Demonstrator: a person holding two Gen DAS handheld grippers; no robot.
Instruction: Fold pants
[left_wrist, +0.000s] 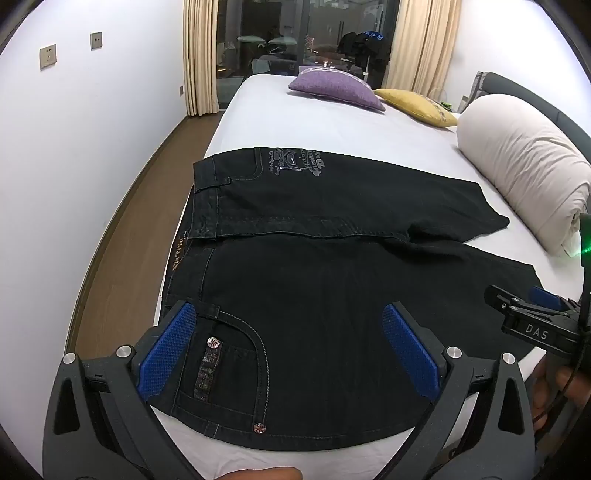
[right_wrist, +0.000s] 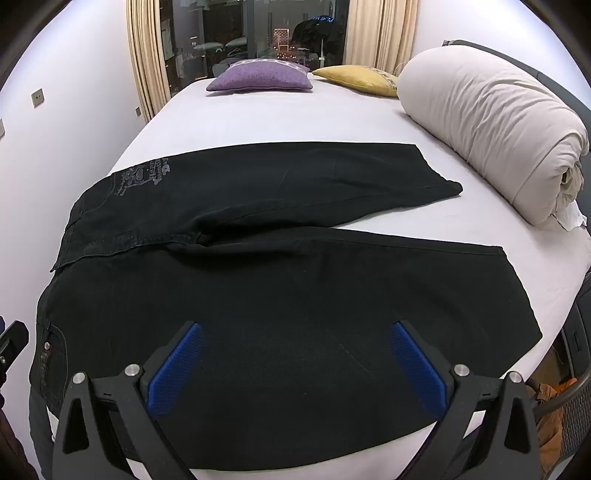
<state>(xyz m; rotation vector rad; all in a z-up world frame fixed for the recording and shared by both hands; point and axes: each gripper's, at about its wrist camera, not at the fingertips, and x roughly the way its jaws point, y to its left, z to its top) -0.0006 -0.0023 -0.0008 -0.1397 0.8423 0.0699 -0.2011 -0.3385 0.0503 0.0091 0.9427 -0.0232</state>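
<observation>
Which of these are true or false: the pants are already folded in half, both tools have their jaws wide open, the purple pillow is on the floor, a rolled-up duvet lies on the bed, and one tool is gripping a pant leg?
1. The pants are folded in half. False: they lie spread out, both legs apart.
2. Both tools have their jaws wide open. True: left gripper and right gripper.
3. The purple pillow is on the floor. False: it lies on the bed.
4. A rolled-up duvet lies on the bed. True.
5. One tool grips a pant leg. False: neither holds anything.
</observation>
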